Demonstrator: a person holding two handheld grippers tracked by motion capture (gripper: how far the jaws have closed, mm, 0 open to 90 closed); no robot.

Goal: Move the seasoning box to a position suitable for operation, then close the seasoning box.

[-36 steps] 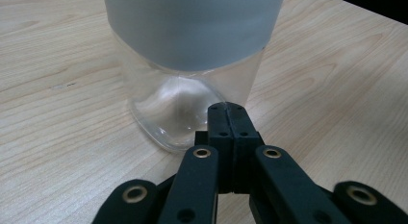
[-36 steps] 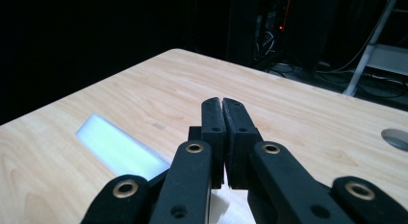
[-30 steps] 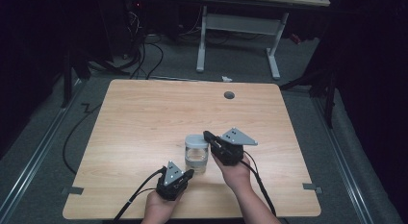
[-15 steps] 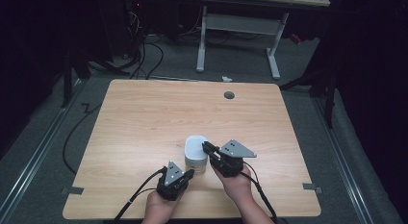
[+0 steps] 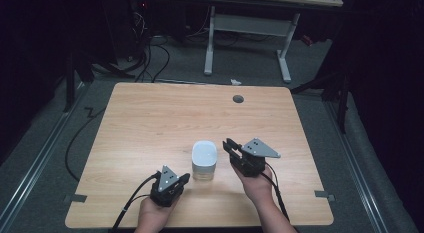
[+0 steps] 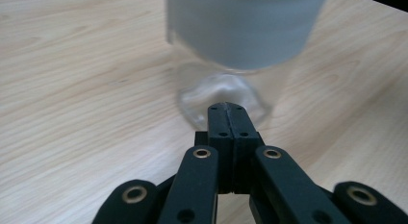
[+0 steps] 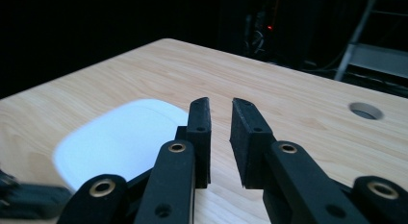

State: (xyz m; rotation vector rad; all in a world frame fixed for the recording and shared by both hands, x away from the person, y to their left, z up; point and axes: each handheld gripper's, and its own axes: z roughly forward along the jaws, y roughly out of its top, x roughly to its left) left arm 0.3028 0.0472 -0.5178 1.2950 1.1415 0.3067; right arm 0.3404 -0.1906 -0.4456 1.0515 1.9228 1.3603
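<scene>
Left gripper fingers pressed together, right gripper fingers parted, jar between.

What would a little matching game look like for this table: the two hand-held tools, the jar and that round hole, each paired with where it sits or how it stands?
Things:
1. left gripper
2. right gripper
3. jar with white lid
4. round hole

Descriptions:
A. near the table's far edge
B. jaws slightly apart, holding nothing
C. jaws pressed together, tips close to the clear base
D. stands upright between the two tools

Pairs: 1-C, 2-B, 3-D, 4-A
</scene>
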